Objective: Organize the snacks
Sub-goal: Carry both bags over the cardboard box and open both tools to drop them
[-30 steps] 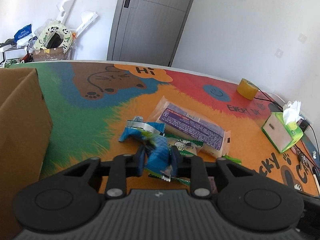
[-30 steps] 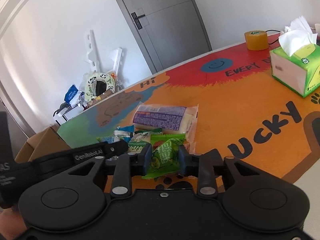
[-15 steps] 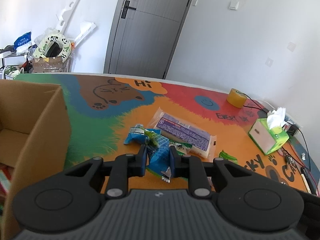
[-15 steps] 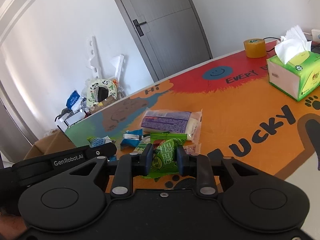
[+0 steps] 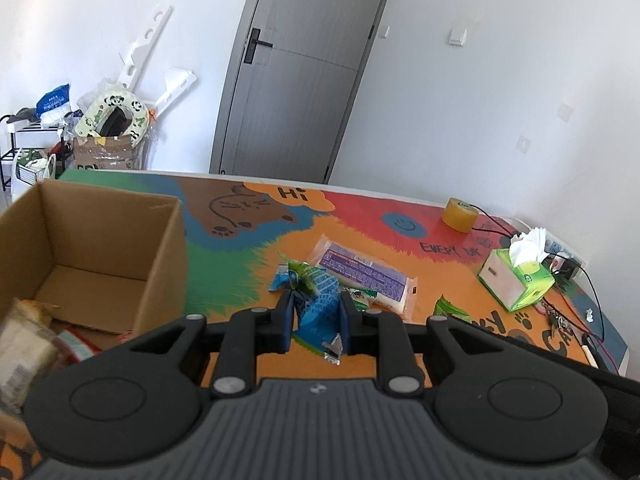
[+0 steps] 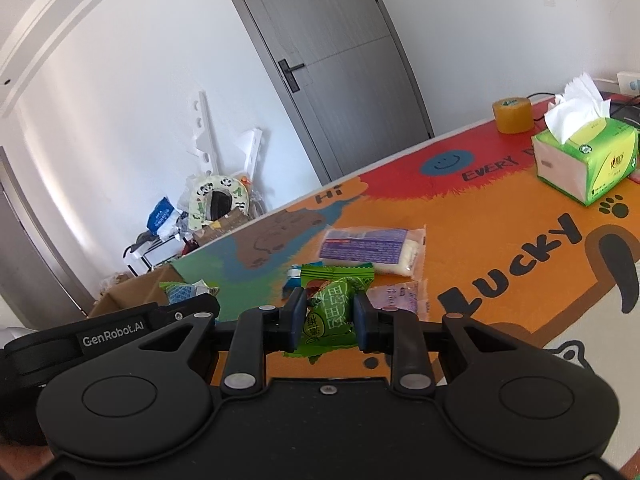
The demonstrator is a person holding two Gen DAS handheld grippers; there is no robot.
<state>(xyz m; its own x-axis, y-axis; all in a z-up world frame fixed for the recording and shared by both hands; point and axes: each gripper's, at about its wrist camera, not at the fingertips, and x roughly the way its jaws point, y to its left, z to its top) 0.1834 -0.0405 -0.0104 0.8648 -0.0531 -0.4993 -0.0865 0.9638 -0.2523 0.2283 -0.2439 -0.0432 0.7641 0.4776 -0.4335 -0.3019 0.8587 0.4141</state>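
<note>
both jaws were pinching snacks: left gripper a blue packet, right gripper a green packet. each probably hung above the table, right of the cardboard box; carry them over its rim before releasing.

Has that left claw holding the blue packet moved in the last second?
Yes. The left gripper, shut on the blue snack packet, has risen: the cardboard box now shows its inside.
</note>
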